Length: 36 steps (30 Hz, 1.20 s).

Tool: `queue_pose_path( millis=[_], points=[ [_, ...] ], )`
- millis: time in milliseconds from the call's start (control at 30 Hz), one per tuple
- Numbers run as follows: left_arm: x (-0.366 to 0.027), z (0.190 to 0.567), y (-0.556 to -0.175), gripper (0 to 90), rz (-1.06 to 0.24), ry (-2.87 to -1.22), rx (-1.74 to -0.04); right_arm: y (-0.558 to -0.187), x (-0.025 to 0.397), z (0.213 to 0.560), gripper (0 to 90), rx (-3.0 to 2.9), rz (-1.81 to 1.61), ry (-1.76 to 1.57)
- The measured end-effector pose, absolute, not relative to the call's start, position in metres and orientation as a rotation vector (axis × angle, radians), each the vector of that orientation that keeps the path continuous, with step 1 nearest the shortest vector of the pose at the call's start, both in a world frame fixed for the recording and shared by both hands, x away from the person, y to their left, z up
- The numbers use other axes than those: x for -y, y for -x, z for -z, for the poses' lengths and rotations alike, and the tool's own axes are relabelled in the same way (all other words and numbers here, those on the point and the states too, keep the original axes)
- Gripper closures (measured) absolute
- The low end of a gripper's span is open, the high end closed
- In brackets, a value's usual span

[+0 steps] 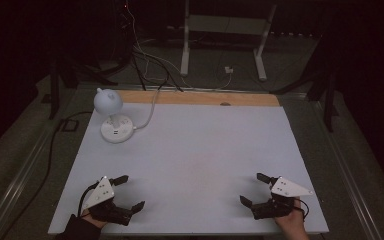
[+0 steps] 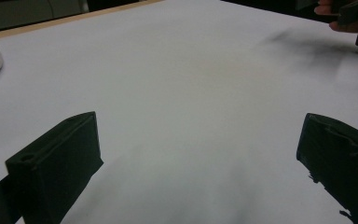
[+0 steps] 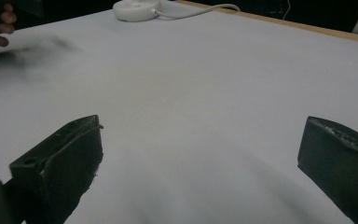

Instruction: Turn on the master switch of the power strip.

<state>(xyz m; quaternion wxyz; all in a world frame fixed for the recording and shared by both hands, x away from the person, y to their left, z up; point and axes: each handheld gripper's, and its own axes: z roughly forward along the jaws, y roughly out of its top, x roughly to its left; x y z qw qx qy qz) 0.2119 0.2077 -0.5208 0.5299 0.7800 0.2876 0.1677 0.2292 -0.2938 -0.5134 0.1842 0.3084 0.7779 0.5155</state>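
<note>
A small white lamp (image 1: 112,117) stands upright at the far left corner of the white worktop (image 1: 195,160), its round head tipped left and its cord trailing right. The left claw (image 1: 128,192) and the right claw (image 1: 252,189) gape wide, empty, near the front edge, well apart from it.

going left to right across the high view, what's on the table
left gripper → white desk lamp → lamp cable → right gripper, both grippers open at the near edge, lamp at the far left corner

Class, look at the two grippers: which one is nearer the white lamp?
The left gripper; the white lamp stands at the table's far left corner, on that gripper's side.
</note>
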Motion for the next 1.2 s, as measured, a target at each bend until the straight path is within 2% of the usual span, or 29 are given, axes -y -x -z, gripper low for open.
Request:
queue_pose_path(
  millis=[600,1200],
  points=[
    [-0.205,0.517,-0.211,0.2,-0.416,-1.907,-0.678,-0.226,0.290,0.510,0.0,-2.187,-1.396,-0.860],
    [-0.188,0.501,-0.211,0.2,-0.329,-1.953,-0.594,-0.224,0.294,0.507,0.0,-2.158,-1.385,-0.869]
  ],
)
